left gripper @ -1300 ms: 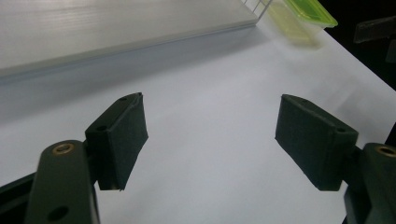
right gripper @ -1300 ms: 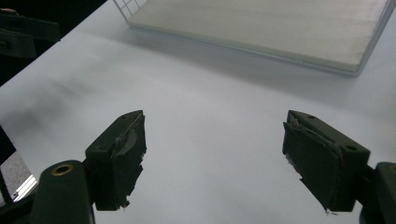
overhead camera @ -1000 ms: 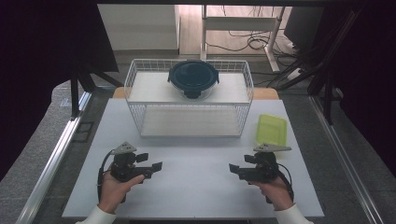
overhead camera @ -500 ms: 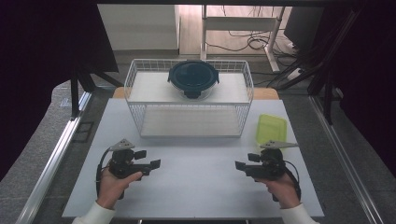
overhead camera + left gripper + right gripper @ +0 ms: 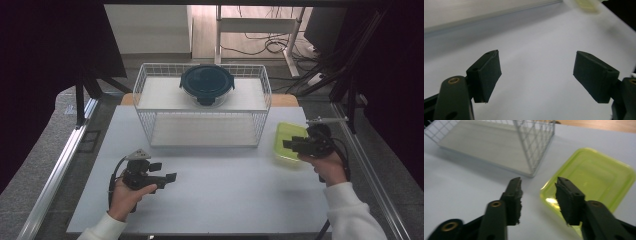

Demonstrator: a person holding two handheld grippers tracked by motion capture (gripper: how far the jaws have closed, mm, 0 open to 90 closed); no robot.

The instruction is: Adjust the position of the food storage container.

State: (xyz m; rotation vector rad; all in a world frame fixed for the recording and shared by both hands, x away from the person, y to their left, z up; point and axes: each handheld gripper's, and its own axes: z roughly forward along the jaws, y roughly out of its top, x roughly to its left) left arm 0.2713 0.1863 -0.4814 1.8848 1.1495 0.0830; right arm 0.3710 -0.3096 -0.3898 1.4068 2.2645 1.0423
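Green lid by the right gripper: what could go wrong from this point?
1. The right gripper, jaws just closing with nothing between them, sits at the near corner of the green lid; a grab there may slip off the thin rim.
2. The lid lies flat on the table, so the jaws could push it instead of lifting it.
3. The wire rack stands close beside the lid, so a sideways swing might knock it.

White table [image 5: 210, 200], grey floor [image 5: 45, 165], cables [image 5: 260, 47] behind.
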